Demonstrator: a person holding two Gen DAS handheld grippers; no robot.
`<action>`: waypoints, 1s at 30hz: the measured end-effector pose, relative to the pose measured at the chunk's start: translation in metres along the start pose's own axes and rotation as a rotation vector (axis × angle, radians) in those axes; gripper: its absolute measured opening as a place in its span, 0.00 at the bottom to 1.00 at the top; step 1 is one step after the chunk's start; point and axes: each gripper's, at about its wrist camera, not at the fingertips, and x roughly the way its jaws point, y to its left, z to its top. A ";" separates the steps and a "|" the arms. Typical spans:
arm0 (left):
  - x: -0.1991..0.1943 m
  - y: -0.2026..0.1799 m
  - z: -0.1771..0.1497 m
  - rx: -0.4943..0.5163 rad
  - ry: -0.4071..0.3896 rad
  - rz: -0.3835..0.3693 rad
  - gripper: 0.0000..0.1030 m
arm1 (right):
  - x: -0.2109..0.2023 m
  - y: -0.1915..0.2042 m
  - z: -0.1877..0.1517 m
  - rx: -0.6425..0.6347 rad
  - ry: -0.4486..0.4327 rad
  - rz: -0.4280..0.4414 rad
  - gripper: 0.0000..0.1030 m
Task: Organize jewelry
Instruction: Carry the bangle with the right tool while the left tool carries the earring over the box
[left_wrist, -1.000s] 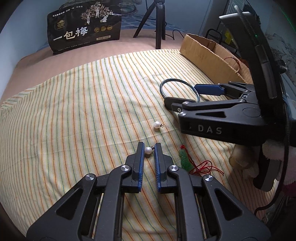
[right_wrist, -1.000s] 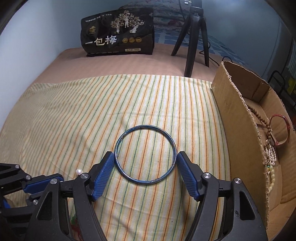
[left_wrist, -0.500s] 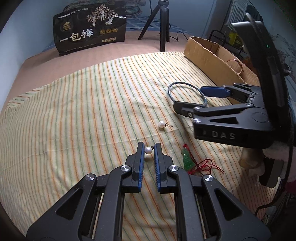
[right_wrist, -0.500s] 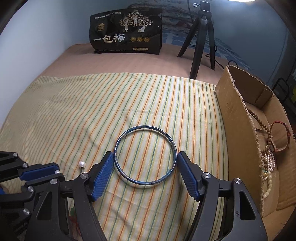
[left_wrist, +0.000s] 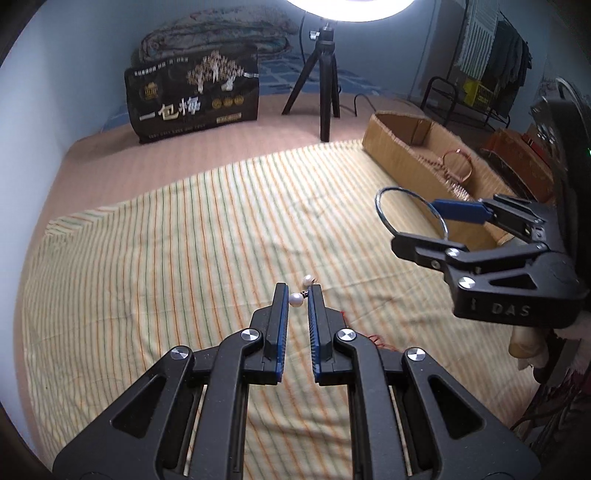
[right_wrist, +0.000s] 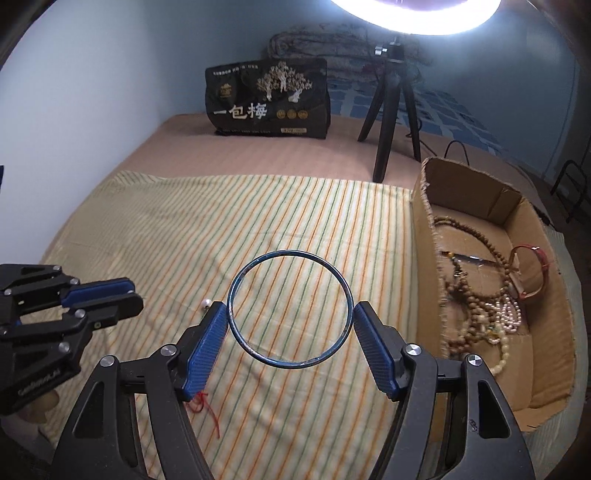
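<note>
a thin blue metal bangle (right_wrist: 289, 308) is clamped across its width between the widely spread blue pads of the right gripper (right_wrist: 290, 319) and is held clear of the striped yellow cloth (right_wrist: 229, 221), left of the open cardboard box (right_wrist: 424, 206) where bead strands already lie. a small white pearl earring (left_wrist: 295, 298) is pinched at the tips of the nearly closed left gripper (left_wrist: 296, 295); a second pearl (left_wrist: 307, 280) lies just beyond. the carrying step appears in hand: next, both pieces would need to be brought over the box wall and released.
</note>
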 end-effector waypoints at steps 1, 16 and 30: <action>-0.004 -0.003 0.002 -0.001 -0.007 0.001 0.08 | -0.007 -0.003 0.000 0.002 -0.005 0.006 0.68; -0.033 -0.081 0.035 0.012 -0.098 -0.054 0.08 | -0.078 -0.069 -0.010 0.037 -0.048 -0.013 0.68; -0.018 -0.155 0.063 0.051 -0.137 -0.131 0.08 | -0.109 -0.131 -0.008 0.087 -0.077 -0.079 0.68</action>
